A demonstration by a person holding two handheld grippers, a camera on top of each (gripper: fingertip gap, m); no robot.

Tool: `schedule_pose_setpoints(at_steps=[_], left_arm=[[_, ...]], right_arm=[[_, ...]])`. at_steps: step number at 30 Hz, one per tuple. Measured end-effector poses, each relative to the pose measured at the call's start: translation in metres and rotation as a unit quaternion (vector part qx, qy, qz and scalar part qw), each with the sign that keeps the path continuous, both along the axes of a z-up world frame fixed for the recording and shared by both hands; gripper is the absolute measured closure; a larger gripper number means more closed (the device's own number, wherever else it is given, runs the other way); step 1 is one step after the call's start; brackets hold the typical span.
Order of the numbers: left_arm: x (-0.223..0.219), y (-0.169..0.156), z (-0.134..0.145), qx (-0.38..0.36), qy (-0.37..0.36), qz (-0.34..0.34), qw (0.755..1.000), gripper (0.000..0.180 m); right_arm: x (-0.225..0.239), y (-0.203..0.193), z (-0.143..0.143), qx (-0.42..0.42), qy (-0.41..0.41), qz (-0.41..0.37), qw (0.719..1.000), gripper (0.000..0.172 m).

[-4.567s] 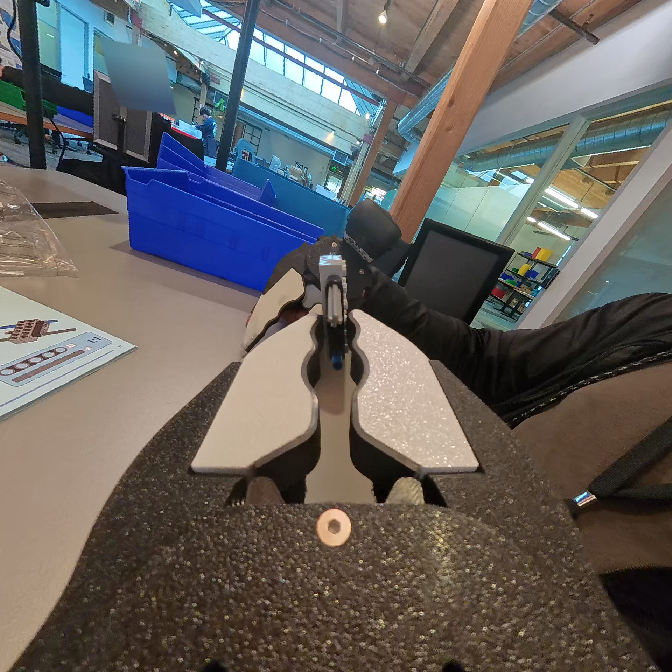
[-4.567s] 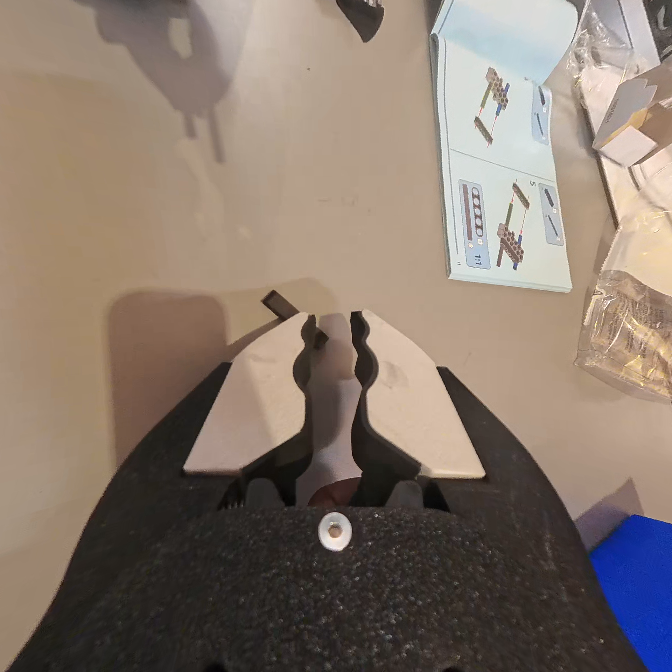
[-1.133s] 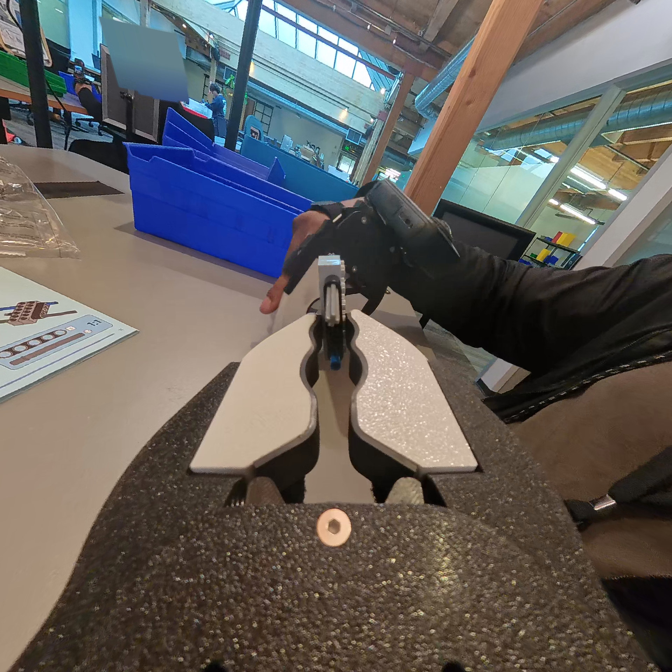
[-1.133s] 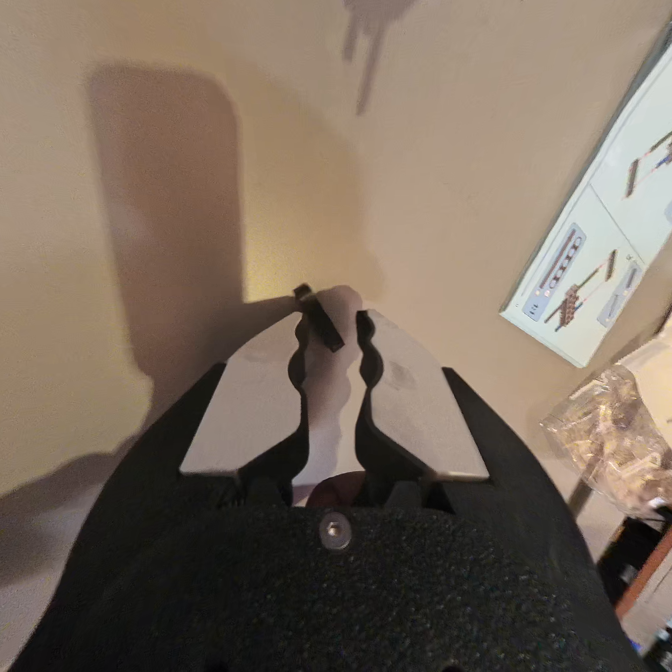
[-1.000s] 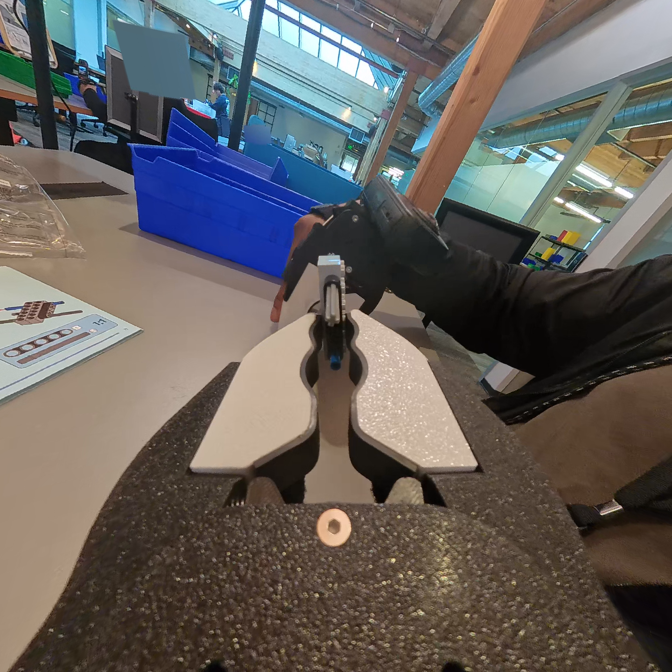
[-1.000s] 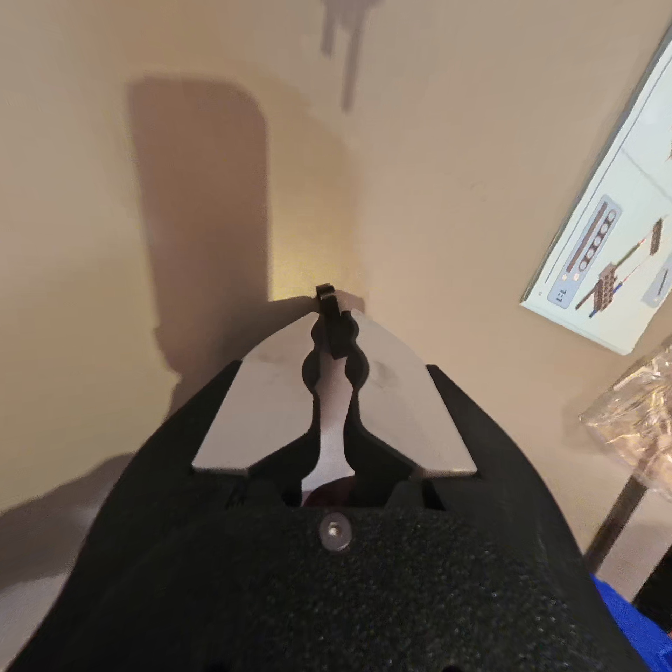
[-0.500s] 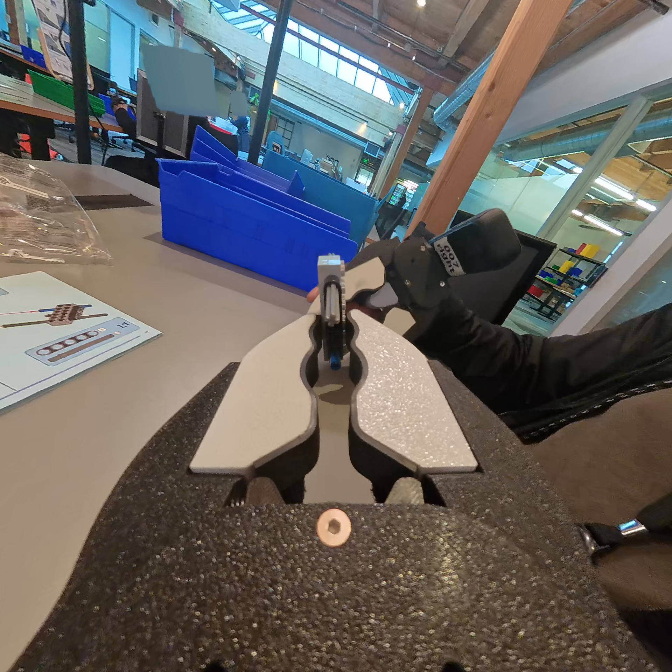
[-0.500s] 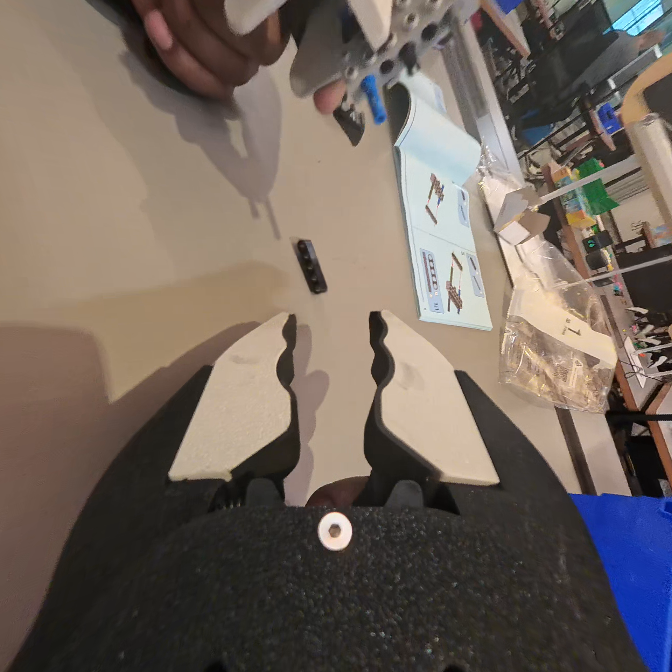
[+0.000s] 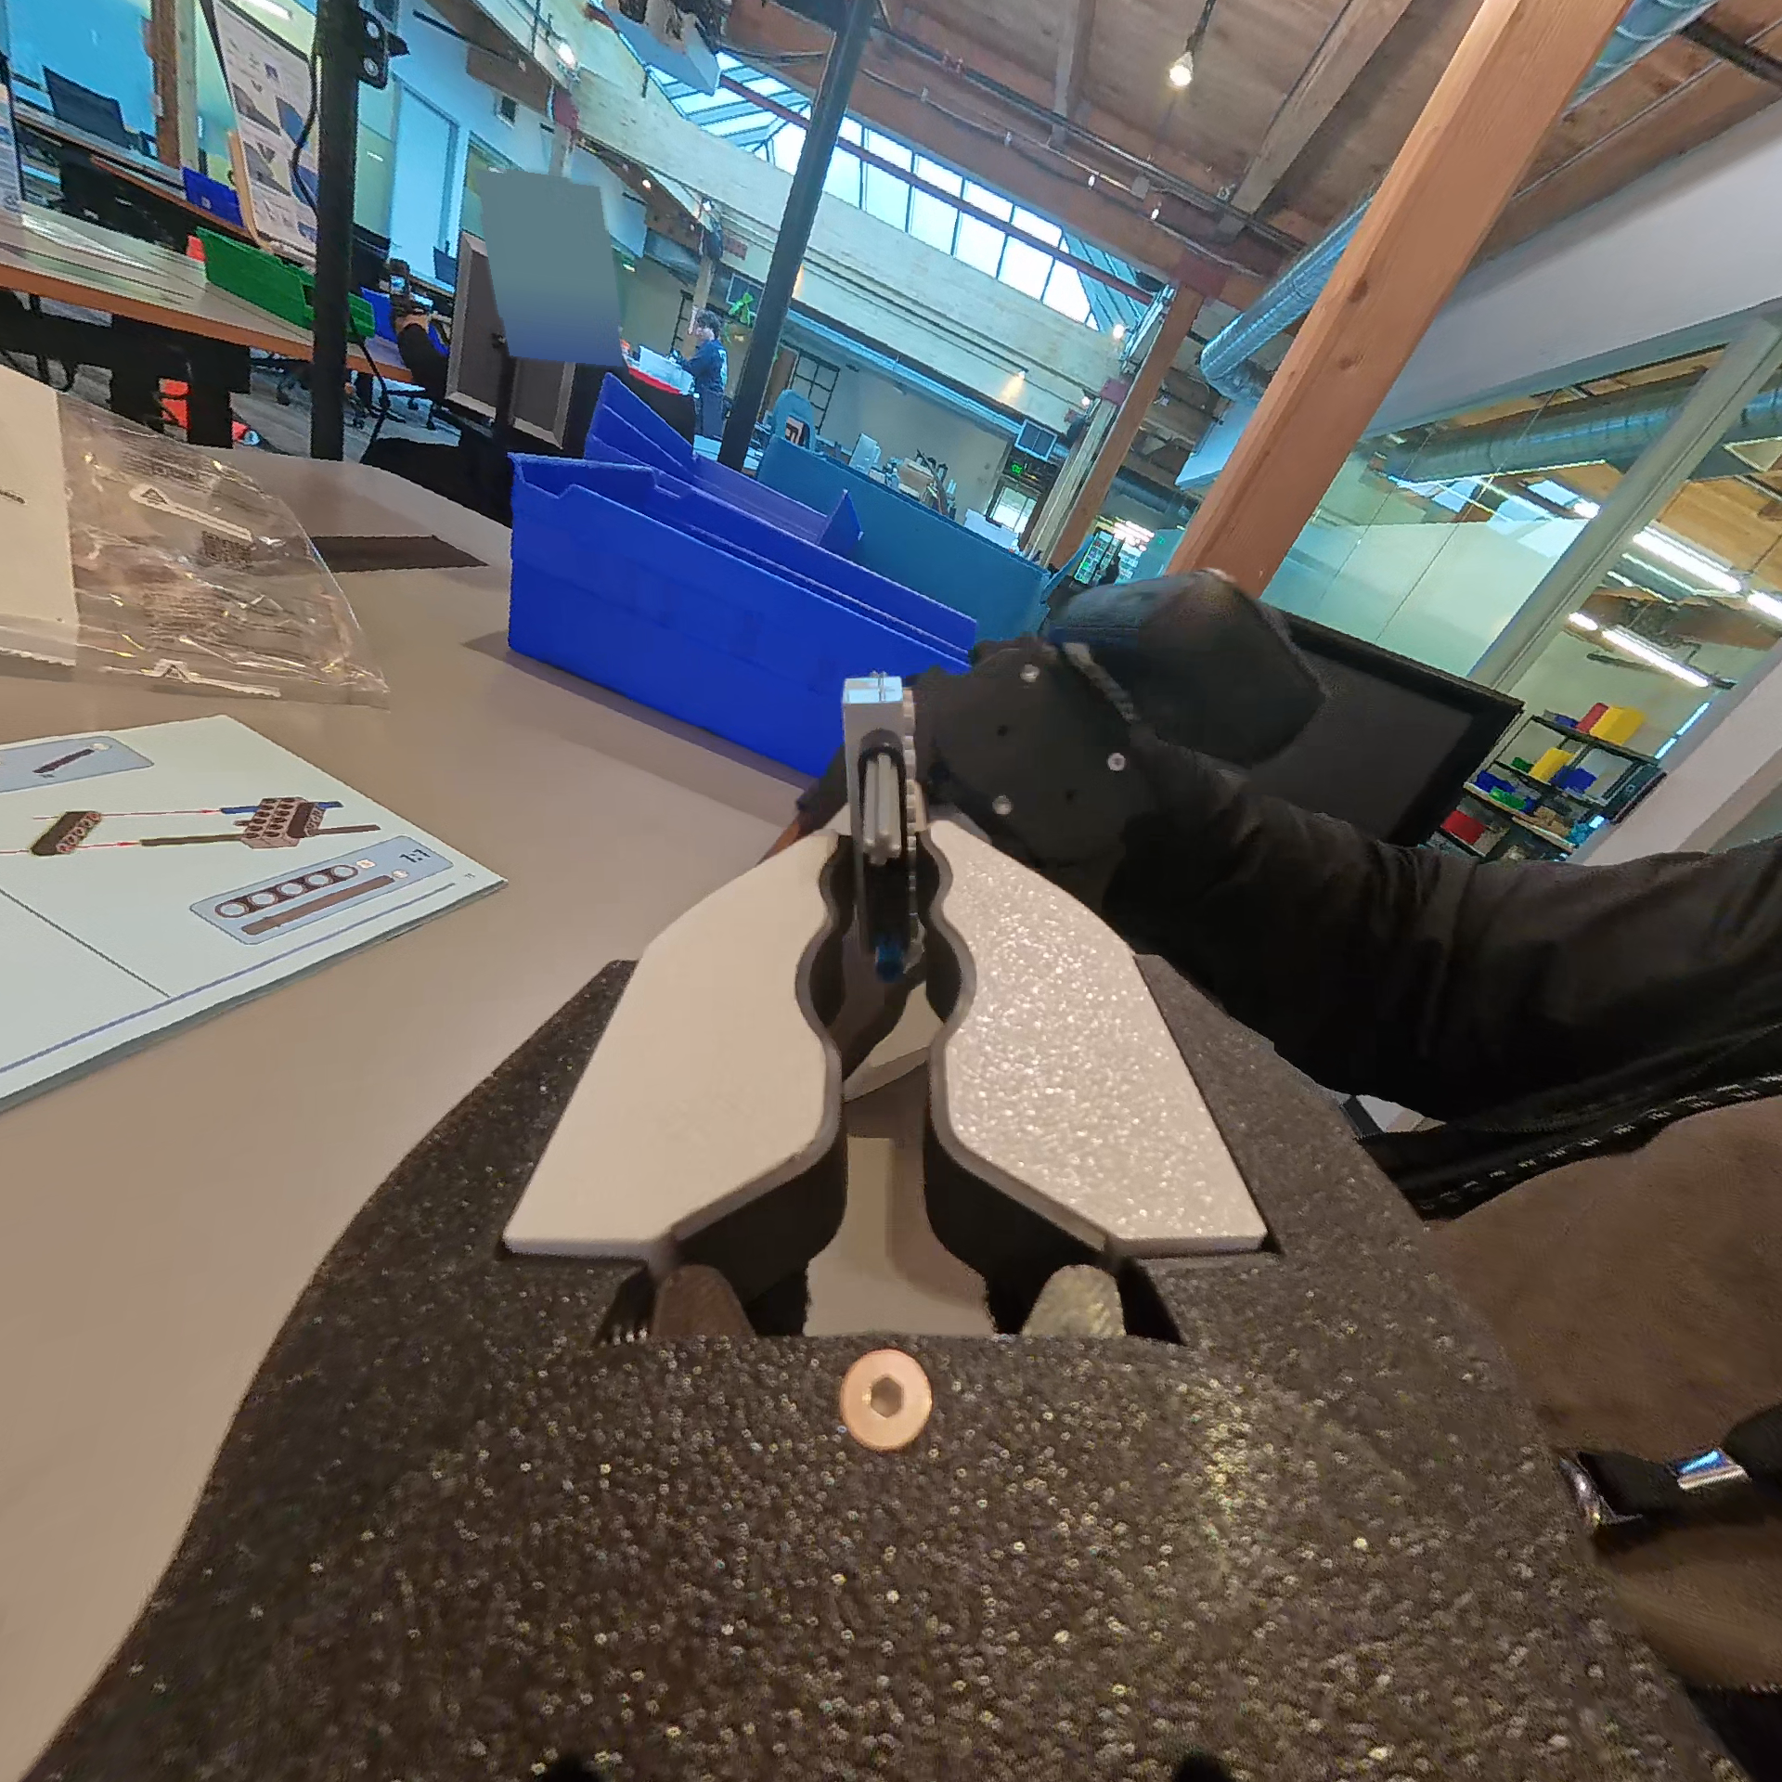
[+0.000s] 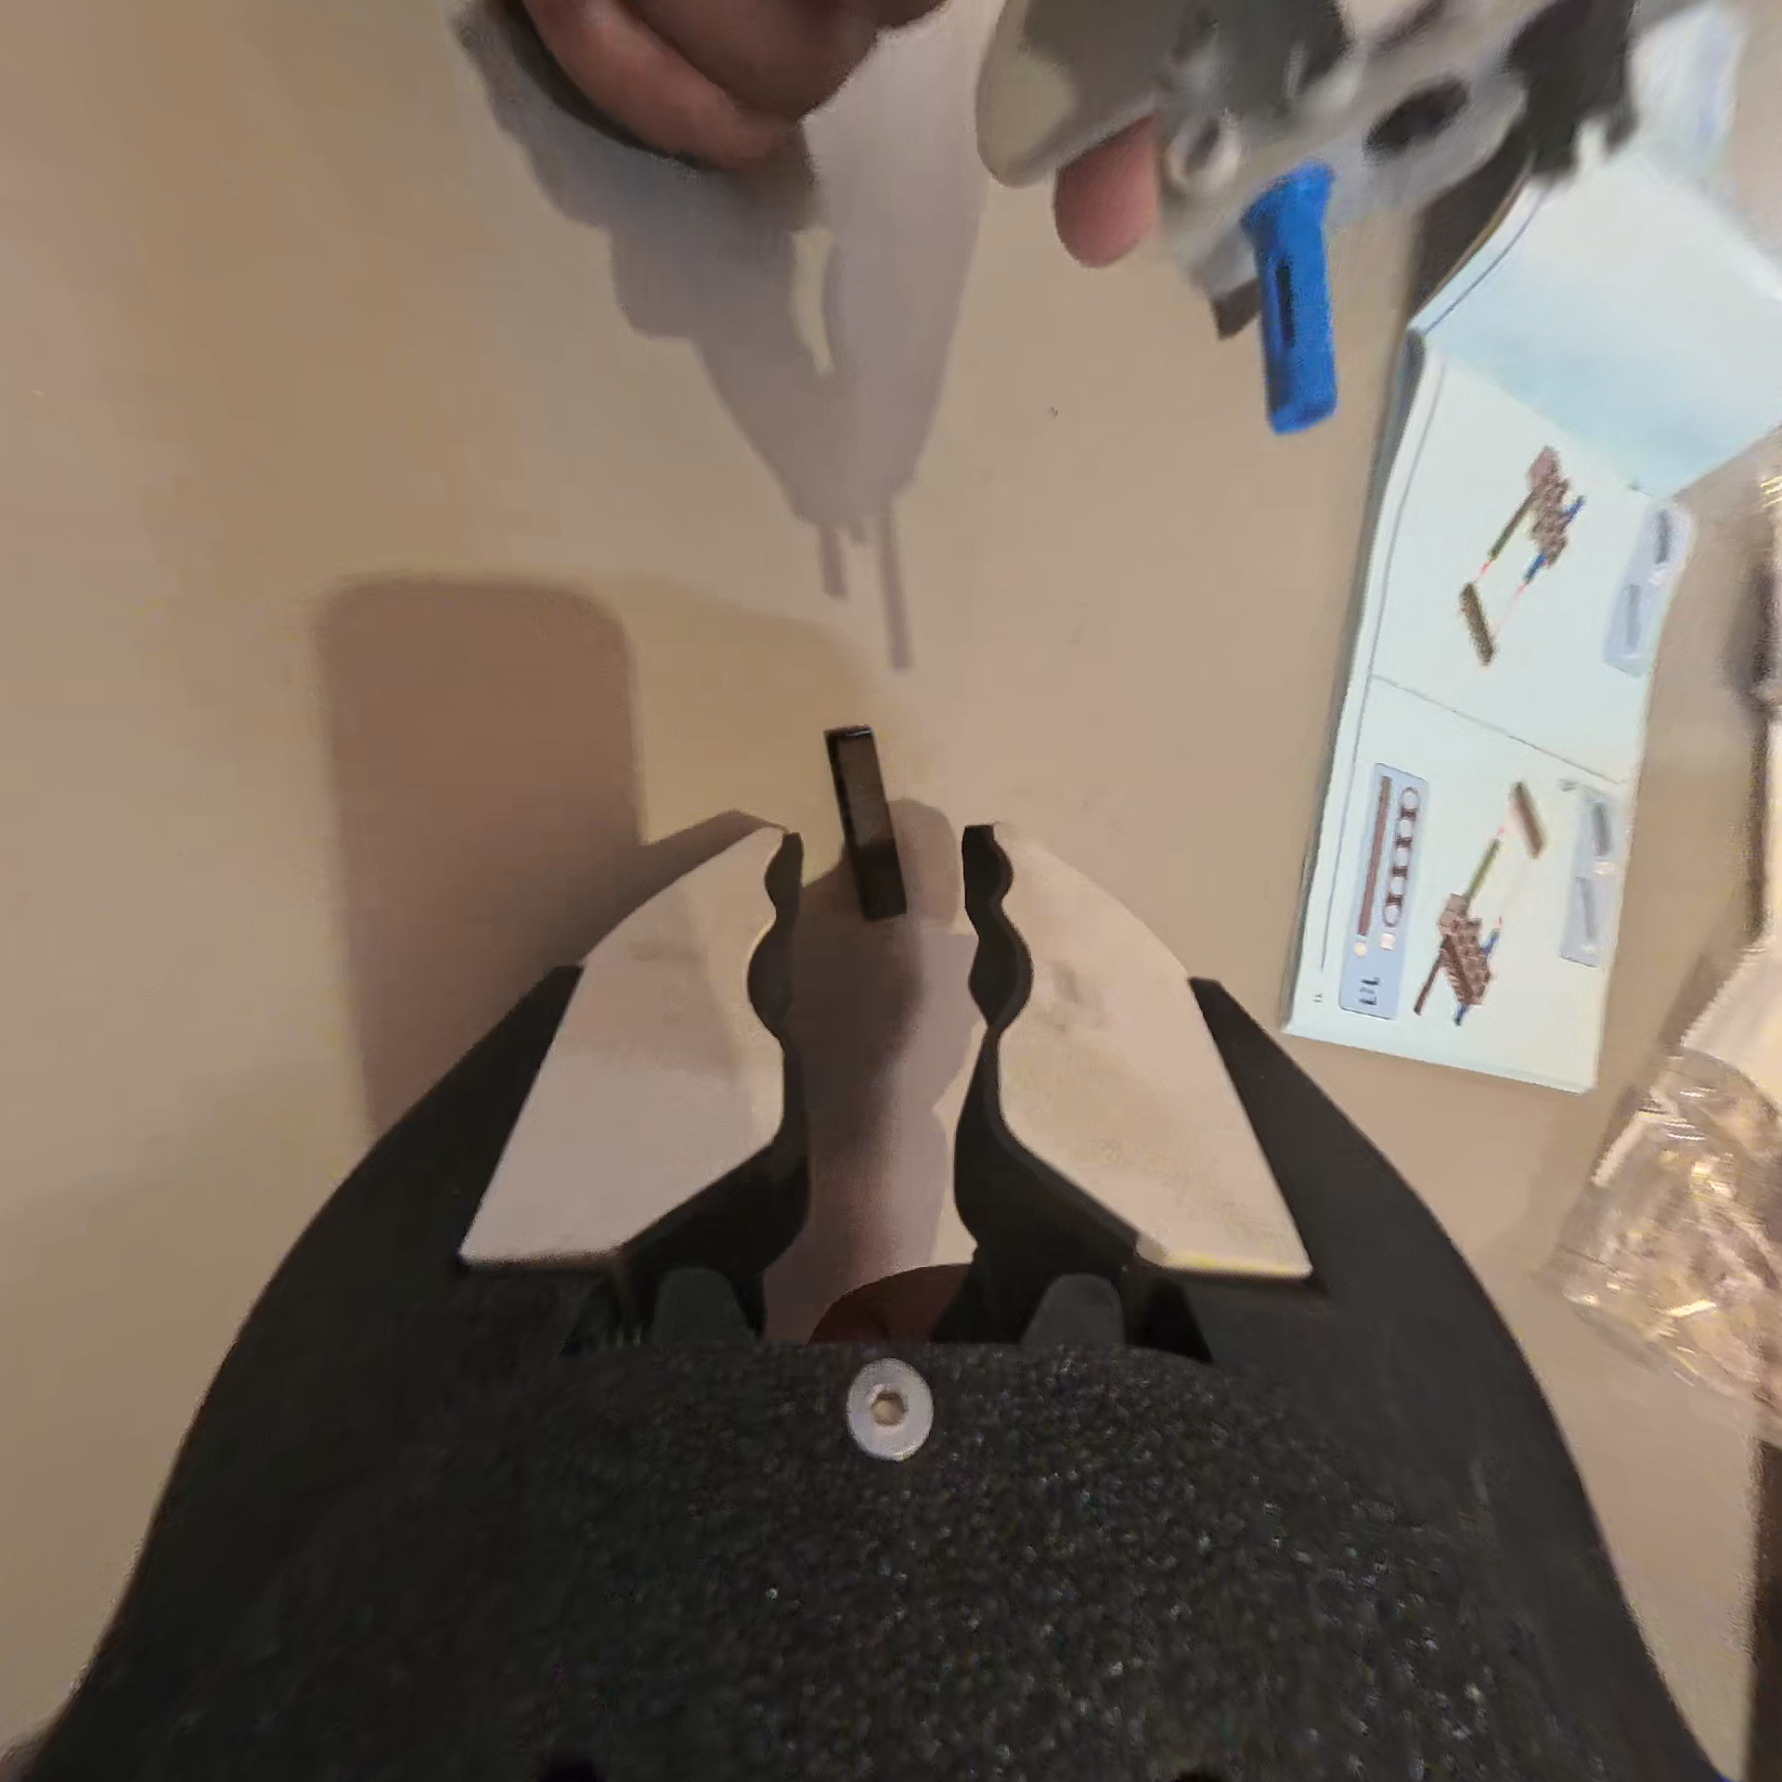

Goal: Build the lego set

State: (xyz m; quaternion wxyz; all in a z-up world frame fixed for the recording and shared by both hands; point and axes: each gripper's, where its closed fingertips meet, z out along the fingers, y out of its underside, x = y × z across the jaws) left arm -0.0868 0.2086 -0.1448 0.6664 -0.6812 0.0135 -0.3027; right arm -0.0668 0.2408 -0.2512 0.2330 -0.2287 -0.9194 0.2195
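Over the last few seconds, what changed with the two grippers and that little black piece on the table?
The right gripper closed on the black beam about a second ago, then let it go; the beam now lies on the table between open jaws, touching neither pad. The left gripper stayed shut on the grey brick assembly. The booklet and blue bins did not move.

Grey brick assembly (image 9: 876, 771) clamped upright; black beam (image 10: 865, 837) flat on table
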Motion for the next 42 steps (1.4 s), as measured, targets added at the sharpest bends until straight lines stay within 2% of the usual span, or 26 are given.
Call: schedule_pose_setpoints(at_steps=[2, 5, 7, 9, 12, 16, 25, 30, 34, 37, 42], left_arm=[[-0.002, -0.001, 0.002, 0.002, -0.001, 0.003, 1.0, 0.169], [-0.003, -0.002, 0.003, 0.005, -0.003, 0.005, 1.0, 0.169], [-0.003, -0.002, 0.003, 0.004, -0.005, 0.005, 1.0, 0.169], [-0.003, -0.002, 0.003, 0.003, -0.006, 0.005, 1.0, 0.169], [-0.002, -0.001, 0.002, 0.002, -0.005, 0.004, 1.0, 0.169], [-0.001, 0.0, 0.0, -0.002, -0.002, 0.004, 1.0, 0.169], [-0.003, 0.001, -0.001, -0.004, -0.004, 0.005, 1.0, 0.169], [-0.002, 0.001, -0.001, -0.005, -0.001, 0.005, 1.0, 0.169], [-0.004, 0.0, 0.001, -0.002, -0.002, 0.009, 1.0, 0.169], [-0.005, -0.001, 0.002, -0.001, -0.001, 0.01, 1.0, 0.169], [-0.002, 0.0, 0.002, -0.003, 0.002, 0.007, 1.0, 0.169]], right_arm=[[-0.005, 0.002, -0.005, -0.015, -0.027, -0.016, 0.999, 0.143], [-0.007, 0.0, -0.008, -0.039, -0.03, -0.031, 0.998, 0.162], [-0.011, 0.002, -0.001, -0.023, 0.034, -0.026, 0.999, 0.163], [-0.007, -0.008, 0.015, -0.049, 0.1, 0.0, 0.994, 0.163], [0.001, -0.013, 0.03, -0.091, 0.137, 0.005, 0.986, 0.152], [0.01, -0.015, 0.026, -0.107, 0.125, 0.014, 0.986, 0.147], [0.01, -0.019, 0.004, -0.073, 0.096, 0.033, 0.992, 0.147], [-0.001, -0.025, 0.011, -0.095, 0.09, 0.044, 0.99, 0.147], [-0.003, -0.029, 0.001, -0.088, 0.058, 0.054, 0.993, 0.147], [0.002, -0.034, -0.002, -0.098, 0.037, 0.054, 0.993, 0.153], [0.005, -0.032, -0.001, -0.095, 0.039, 0.047, 0.994, 0.152]])
